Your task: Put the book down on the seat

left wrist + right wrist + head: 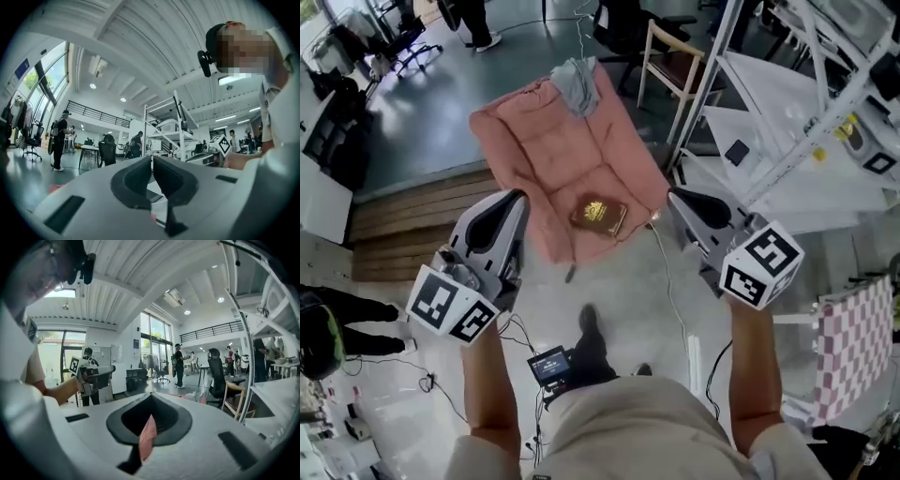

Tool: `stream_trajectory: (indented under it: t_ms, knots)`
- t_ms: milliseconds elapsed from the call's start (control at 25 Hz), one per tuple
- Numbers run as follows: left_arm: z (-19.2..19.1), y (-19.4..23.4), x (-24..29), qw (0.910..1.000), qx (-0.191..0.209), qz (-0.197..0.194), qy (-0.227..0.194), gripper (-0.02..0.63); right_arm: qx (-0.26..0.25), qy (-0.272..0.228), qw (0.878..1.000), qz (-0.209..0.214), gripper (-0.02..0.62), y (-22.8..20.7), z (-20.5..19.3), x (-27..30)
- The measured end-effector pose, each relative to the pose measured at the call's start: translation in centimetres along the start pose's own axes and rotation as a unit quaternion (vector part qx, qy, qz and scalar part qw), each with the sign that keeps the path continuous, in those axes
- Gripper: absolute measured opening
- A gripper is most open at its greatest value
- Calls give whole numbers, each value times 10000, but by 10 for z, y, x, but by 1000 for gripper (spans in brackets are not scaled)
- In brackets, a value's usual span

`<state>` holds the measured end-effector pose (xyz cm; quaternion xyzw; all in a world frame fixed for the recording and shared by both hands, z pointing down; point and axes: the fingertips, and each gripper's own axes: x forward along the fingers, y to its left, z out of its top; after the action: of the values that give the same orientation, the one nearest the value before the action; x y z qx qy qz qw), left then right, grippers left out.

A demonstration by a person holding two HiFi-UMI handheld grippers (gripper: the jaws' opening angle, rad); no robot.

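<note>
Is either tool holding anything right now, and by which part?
Nothing is held. The left tool and right tool are both shut and empty, while the book lies free on the pink seat.

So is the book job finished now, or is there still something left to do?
It looks essentially done. Done: the book lies flat on the pink seat, with nothing touching it. In hand: nothing. The left gripper and the right gripper are both shut and held up clear of the seat, and neither carries the book. Left: apparently nothing that these views show.
</note>
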<state>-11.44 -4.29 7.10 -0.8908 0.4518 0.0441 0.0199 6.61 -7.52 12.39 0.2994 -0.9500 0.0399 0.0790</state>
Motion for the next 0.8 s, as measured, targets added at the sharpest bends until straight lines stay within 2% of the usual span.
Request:
stream_trajectory:
  t_ms: [160, 360, 800]
  knots:
    - [29, -31, -31, 9996, 224, 46, -181, 20, -263, -122, 9996, 73, -14, 29, 28, -32]
    - [45, -60, -60, 9987, 417, 161, -227, 20, -493, -243, 9984, 136, -14, 53, 47, -64]
    - [49, -91, -66, 9984, 461, 211, -233, 18, -569, -290, 9978, 187, -14, 63, 50, -99]
